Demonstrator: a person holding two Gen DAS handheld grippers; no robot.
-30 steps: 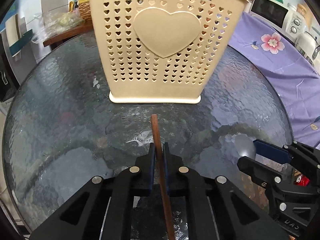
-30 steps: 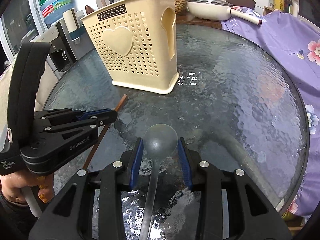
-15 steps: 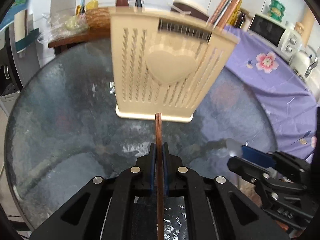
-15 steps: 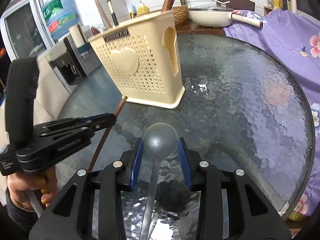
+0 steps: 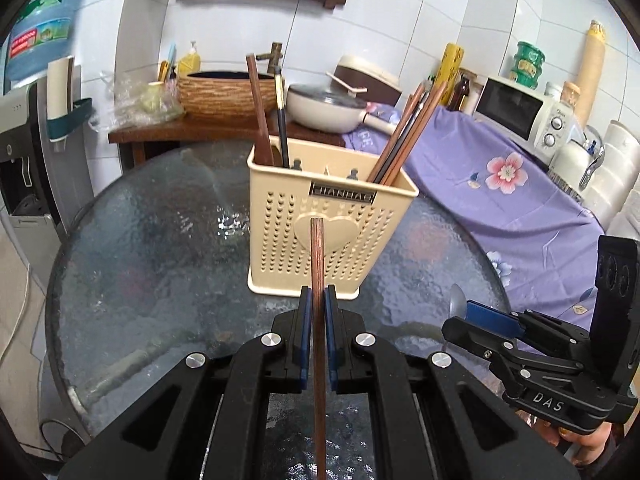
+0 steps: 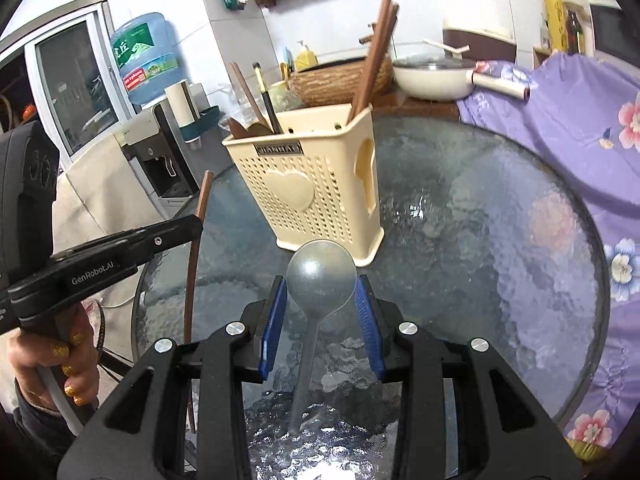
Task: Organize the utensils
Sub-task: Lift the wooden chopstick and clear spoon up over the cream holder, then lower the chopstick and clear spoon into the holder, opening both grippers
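Note:
My left gripper [image 5: 316, 300] is shut on a brown wooden chopstick [image 5: 317, 264], held upright above the round glass table [image 5: 160, 248]. The cream perforated utensil holder [image 5: 332, 232] with a heart stands just beyond it and holds several chopsticks [image 5: 408, 132] and a wooden spoon [image 5: 258, 108]. My right gripper [image 6: 321, 292] is shut on a grey metal spoon [image 6: 321, 276], bowl upward, lifted off the table in front of the holder [image 6: 308, 184]. The left gripper [image 6: 172, 236] with the chopstick [image 6: 198, 240] shows at the left of the right wrist view; the right gripper [image 5: 472, 316] shows at the right of the left wrist view.
A purple flowered cloth [image 5: 520, 184] covers the counter at the right, with a microwave [image 5: 520, 116] on it. A white pan [image 5: 328, 108] and a woven basket [image 5: 220, 94] sit on a wooden side table behind. A water dispenser [image 6: 160, 136] stands to the left.
Both grippers have risen off the table with their utensils and tilted up. The holder now appears lower and farther, its open top visible.

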